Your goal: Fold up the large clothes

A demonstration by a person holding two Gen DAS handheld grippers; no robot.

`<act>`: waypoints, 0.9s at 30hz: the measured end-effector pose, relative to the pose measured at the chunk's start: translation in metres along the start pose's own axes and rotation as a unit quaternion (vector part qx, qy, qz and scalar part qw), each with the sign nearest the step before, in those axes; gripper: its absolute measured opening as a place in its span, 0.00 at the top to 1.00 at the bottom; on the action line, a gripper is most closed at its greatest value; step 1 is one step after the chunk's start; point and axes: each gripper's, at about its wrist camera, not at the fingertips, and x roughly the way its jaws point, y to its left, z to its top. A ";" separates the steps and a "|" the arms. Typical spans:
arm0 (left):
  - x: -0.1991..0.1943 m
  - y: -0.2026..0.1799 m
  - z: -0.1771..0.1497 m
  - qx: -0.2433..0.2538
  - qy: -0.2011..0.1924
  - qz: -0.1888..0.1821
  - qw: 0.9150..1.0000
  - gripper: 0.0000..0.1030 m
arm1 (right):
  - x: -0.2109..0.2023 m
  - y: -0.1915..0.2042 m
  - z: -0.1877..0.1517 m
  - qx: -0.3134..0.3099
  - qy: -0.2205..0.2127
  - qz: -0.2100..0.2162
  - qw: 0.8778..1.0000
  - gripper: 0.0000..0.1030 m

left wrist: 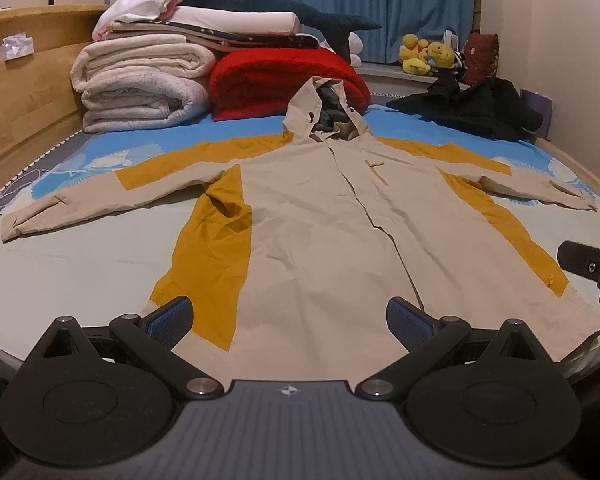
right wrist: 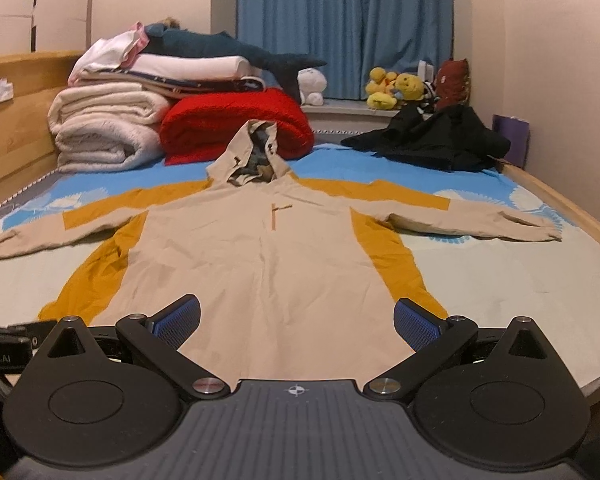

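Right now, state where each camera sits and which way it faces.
Left wrist: on the left gripper, at the jacket hem, facing the hood; the right gripper's edge shows at right.
Right wrist: on the right gripper, same heading, slightly rightward.
Shared: jacket, red blanket, blue curtain.

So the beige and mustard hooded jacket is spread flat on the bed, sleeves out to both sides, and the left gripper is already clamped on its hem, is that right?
Not quite. The jacket does lie spread on the bed with both sleeves out, but the left gripper is open, not clamped on the hem. The left wrist view shows its blue pads wide apart with cloth lying loose between them.
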 end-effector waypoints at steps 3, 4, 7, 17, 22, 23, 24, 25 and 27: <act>0.000 0.002 -0.001 -0.004 0.002 0.001 1.000 0.00 | 0.000 0.002 0.000 -0.001 0.007 0.005 1.000 0.01; 0.000 0.002 -0.001 -0.005 0.003 0.001 1.000 0.00 | 0.000 0.001 0.001 -0.001 0.008 0.005 1.000 0.01; 0.000 0.003 -0.001 -0.008 0.006 0.002 1.000 0.00 | 0.001 0.001 0.001 0.001 0.012 0.008 1.000 0.01; 0.003 0.003 -0.002 -0.006 0.010 0.001 1.000 0.00 | 0.005 0.004 0.002 0.003 0.022 0.004 1.000 0.01; 0.003 0.003 -0.002 -0.006 0.010 0.001 1.000 0.00 | 0.006 0.007 0.002 -0.005 0.023 -0.001 1.000 0.01; 0.003 0.003 -0.002 -0.005 0.010 0.001 1.000 0.00 | 0.006 0.007 0.002 -0.005 0.023 -0.002 1.000 0.01; 0.003 0.003 -0.002 -0.006 0.010 0.001 1.000 0.00 | 0.006 0.007 0.002 -0.005 0.022 -0.002 1.000 0.01; 0.003 0.003 -0.002 -0.006 0.010 0.002 1.000 0.00 | 0.006 0.008 0.002 -0.005 0.022 -0.003 1.000 0.01; 0.003 0.003 -0.002 -0.005 0.011 0.002 1.000 0.00 | 0.006 0.008 0.002 -0.005 0.021 -0.003 1.000 0.01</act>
